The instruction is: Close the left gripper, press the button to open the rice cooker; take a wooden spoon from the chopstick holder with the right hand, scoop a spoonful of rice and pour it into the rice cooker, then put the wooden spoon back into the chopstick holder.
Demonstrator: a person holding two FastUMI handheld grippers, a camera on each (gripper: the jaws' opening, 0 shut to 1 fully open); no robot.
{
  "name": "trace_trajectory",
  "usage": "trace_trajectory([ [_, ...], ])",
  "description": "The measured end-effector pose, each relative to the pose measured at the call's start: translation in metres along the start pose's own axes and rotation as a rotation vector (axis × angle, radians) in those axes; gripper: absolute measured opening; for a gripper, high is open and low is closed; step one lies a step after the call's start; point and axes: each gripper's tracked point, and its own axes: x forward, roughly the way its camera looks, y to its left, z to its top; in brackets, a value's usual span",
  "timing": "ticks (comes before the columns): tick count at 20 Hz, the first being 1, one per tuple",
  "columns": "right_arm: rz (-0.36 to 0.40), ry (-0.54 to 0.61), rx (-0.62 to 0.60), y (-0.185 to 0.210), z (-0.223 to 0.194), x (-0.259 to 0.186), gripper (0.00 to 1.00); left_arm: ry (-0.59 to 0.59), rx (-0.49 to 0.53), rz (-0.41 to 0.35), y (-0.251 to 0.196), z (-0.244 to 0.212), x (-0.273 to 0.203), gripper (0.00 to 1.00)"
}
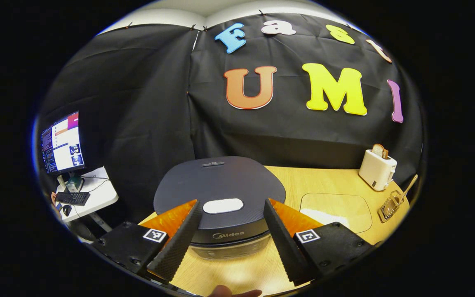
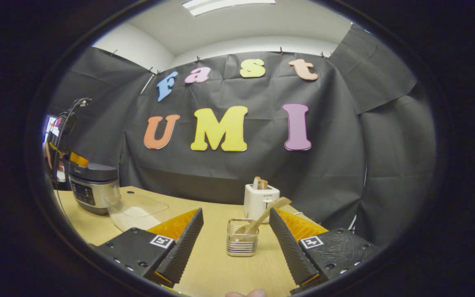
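While lid shut | left tool (image 1: 231, 210) spread over rice cooker (image 1: 219, 194)

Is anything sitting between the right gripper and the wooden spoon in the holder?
Nothing visible. The right gripper faces the chopstick holder across bare table, and the wooden spoon leans out of it.

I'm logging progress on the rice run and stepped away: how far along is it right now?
Nothing looks done. The rice cooker lid is still down, and the left tongs are open over its button, not yet closed to press it. The right tongs are open facing the chopstick holder, where the wooden spoon sits. Pressing, scooping, pouring and returning all remain.
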Motion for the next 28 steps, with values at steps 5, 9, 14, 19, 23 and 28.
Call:
trace_trajectory([
  [5,0.006,-0.001,-0.002,0.006,-0.002,0.001,0.95,-0.07,0.016,0.007,0.0,0.001,-0.001,0.97],
  [9,0.021,-0.002,0.014,0.015,-0.006,0.005,0.95,-0.092,0.021,-0.001,-0.001,-0.008,0.001,0.95],
  [14,0.029,0.006,0.046,0.022,-0.014,0.012,0.95,-0.12,0.053,-0.007,0.0,-0.012,0.0,0.94],
  [19,0.015,0.018,0.04,0.022,-0.014,0.014,0.97,-0.134,0.037,-0.02,0.0,-0.008,-0.001,0.93],
  [23,-0.037,0.003,0.037,0.015,-0.008,0.012,0.95,-0.117,0.058,-0.04,-0.003,-0.005,-0.002,0.93],
  [28,-0.05,-0.013,0.026,0.026,0.015,0.011,0.97,-0.215,0.014,-0.126,-0.036,0.031,-0.028,1.0],
])
